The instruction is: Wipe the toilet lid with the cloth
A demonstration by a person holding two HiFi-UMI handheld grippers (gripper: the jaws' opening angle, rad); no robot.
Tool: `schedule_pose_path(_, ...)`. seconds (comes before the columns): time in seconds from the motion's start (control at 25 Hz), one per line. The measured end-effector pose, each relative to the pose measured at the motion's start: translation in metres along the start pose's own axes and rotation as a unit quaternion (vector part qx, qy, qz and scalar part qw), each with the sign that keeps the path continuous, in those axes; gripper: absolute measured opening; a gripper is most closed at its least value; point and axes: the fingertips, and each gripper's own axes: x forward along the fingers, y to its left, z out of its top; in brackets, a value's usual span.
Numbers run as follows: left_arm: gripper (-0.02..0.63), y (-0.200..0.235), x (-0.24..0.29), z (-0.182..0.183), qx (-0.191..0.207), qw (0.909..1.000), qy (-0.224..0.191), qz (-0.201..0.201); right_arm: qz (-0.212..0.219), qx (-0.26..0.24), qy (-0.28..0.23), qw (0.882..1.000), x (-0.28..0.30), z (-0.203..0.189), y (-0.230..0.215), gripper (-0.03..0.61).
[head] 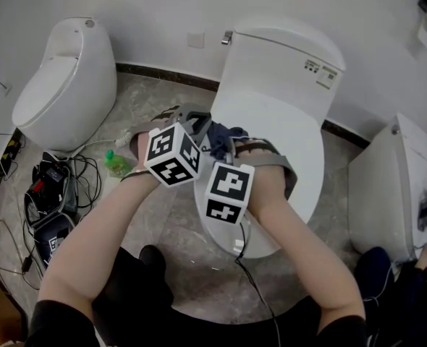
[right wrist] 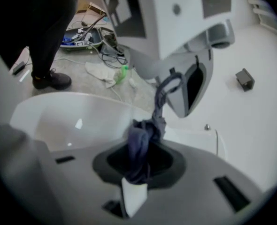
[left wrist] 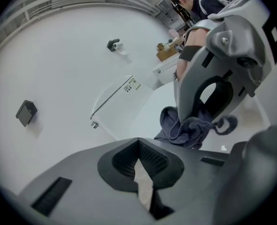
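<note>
The white toilet lid [head: 289, 147] is down, with the tank [head: 286, 56] behind it. A dark blue-grey cloth [head: 223, 139] is bunched above the lid's left rear part. My right gripper [head: 234, 147] points left and is shut on the cloth [right wrist: 141, 146], which rises from its pads in a twisted strand. My left gripper [head: 205, 126] points right, close beside it. In the left gripper view its own jaws [left wrist: 141, 170] are shut with nothing between them, and the cloth [left wrist: 190, 125] hangs under the right gripper [left wrist: 213, 78]. The lid [right wrist: 68, 121] lies below.
A second toilet [head: 65, 78] stands at the left and a third [head: 387, 186] at the right. A green bottle [head: 116, 163], cables and devices [head: 51, 197] lie on the floor at left. A black shoe [head: 152, 255] stands near the bowl's front.
</note>
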Motion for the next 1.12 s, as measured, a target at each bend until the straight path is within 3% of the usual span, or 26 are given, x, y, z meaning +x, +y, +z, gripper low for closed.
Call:
schedule_pose_path(0.72, 0.011, -0.011, 0.015, 0.006, 0.006, 0.9999, -0.007, -0.012, -0.004, -0.009, -0.018, 1.000, -0.042, 0.016, 0.048, 0.081)
schedule_pose_path(1.12, 0.012, -0.011, 0.020, 0.006, 0.014, 0.9998, -0.008, -0.008, -0.012, 0.055, -0.124, 0.991, -0.082, 0.030, 0.064, 0.081)
